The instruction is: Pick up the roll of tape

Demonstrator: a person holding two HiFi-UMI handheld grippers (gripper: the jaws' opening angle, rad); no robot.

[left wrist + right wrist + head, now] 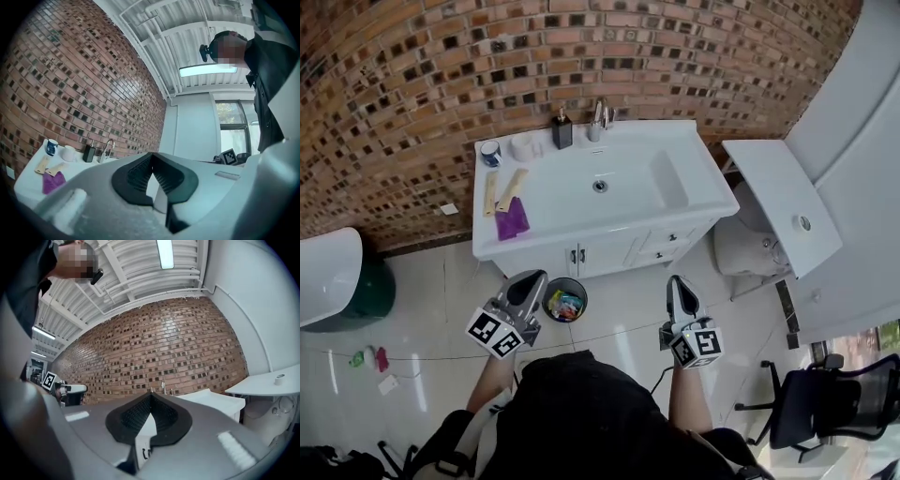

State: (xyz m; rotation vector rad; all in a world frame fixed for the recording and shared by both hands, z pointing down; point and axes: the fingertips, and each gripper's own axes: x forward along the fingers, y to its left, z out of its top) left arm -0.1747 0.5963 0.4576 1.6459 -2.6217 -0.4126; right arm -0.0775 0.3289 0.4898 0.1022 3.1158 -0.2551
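Both my hand-held grippers, left [532, 280] and right [677, 282], are closed and empty, held over open tiled floor [619, 314]. The white roll of tape [523, 146] sits at the sink table's [581, 234] back left corner by the brick wall [412, 94], well beyond the front edge.

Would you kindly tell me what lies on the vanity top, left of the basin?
A blue cup, a white roll, two wooden pieces and a purple cloth. Whatever is under the cloth is covered.
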